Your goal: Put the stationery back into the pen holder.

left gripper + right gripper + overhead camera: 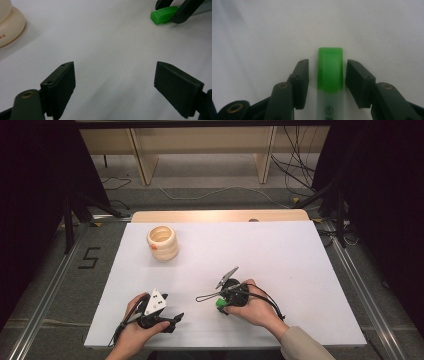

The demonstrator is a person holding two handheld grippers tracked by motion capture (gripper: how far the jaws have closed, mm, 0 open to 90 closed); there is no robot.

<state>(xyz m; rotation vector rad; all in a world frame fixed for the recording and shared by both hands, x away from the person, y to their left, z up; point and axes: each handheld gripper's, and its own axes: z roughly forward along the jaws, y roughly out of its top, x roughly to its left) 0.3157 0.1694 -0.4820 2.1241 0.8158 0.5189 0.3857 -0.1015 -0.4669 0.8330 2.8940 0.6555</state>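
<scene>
Lying flat on the white table top [280, 255], one highlighter pen with a translucent green cap and whitish barrel [330, 82] sits between the jaws of the right gripper [327, 77]. Jaws close on either side of the cap, narrow gaps visible, so not clamped. Long axis runs straight along the gripper's own line; green cap end points away from the hand, barrel end toward it. High view: green cap [220, 303] peeks out under the right gripper [227, 292] at the near middle of the table, pointing left toward the left gripper [172, 320]. Left gripper's jaws wide apart, nothing between them, resting low over bare table near the front edge. One cream ribbed round pot [162, 243] stands far left. Count: one pen, one pot, two grippers.
</scene>
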